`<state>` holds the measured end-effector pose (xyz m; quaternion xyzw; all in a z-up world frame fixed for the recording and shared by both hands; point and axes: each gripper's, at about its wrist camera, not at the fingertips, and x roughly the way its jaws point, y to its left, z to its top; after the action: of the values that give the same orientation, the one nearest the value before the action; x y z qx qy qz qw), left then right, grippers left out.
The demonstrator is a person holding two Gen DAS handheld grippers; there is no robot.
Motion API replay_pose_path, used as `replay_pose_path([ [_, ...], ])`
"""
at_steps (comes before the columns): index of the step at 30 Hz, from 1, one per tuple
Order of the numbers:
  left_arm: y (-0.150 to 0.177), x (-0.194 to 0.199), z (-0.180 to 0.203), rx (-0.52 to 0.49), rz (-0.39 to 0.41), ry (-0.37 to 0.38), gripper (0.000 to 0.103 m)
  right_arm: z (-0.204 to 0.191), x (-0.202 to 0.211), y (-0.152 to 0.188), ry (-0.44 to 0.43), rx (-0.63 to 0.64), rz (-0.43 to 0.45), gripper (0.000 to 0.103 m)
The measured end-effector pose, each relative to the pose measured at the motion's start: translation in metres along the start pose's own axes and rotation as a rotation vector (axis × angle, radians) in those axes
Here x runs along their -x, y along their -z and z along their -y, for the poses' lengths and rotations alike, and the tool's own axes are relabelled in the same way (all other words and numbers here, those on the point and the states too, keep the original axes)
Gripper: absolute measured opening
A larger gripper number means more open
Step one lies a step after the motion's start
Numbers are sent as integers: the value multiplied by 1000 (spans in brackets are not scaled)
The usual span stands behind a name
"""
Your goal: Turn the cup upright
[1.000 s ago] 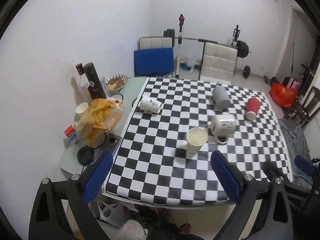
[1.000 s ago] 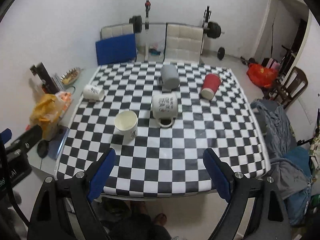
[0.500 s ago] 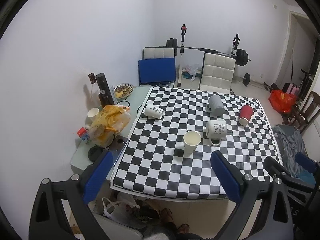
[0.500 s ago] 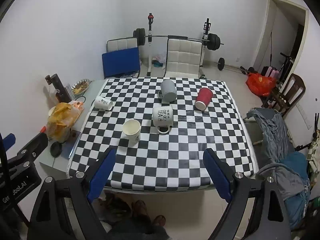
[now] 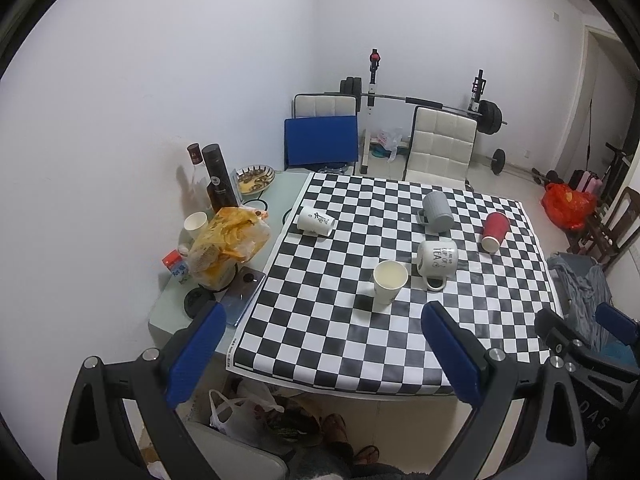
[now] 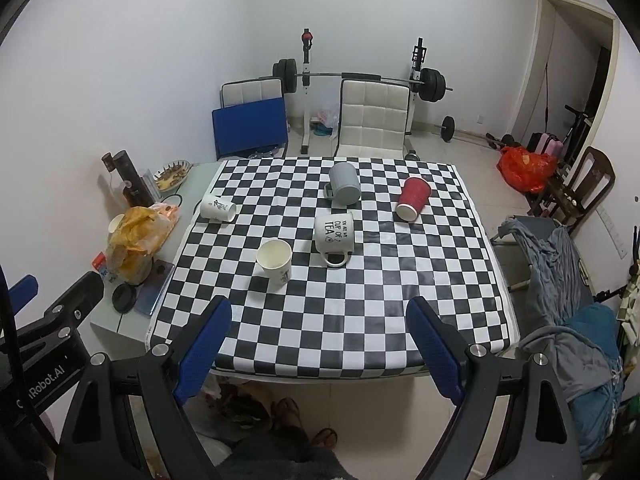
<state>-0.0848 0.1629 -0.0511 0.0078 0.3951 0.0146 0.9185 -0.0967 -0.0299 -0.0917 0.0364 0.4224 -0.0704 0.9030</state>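
A checkered table (image 5: 400,344) (image 6: 352,320) holds several cups. A white paper cup (image 5: 390,287) (image 6: 275,260) stands upright near the middle. A white "cup of tea" mug (image 5: 437,261) (image 6: 334,232), a grey mug (image 5: 438,208) (image 6: 345,184), a red paper cup (image 5: 495,231) (image 6: 414,198) and a small white paper cup (image 5: 316,221) (image 6: 218,208) lie on their sides. My left gripper (image 5: 324,354) and my right gripper (image 6: 320,350) are both open and empty, held back from the table's near edge, high above it.
A side surface at the left holds bottles (image 5: 218,178), a snack bag (image 5: 228,240), a dish (image 5: 254,178), a phone (image 5: 242,296) and a paper cup (image 5: 196,224). Chairs (image 5: 440,148) and a barbell rack stand behind. A clothes-draped chair (image 6: 560,280) is at right.
Both grippers have pulled back and up from the table, so the table and cups look smaller and farther. The cups have not moved.
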Motion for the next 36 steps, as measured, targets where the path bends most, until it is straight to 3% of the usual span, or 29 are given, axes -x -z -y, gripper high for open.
replay_pose_path([
  [36, 1, 8, -5, 14, 7, -14, 100, -11, 15, -12, 7, 8, 20, 91],
])
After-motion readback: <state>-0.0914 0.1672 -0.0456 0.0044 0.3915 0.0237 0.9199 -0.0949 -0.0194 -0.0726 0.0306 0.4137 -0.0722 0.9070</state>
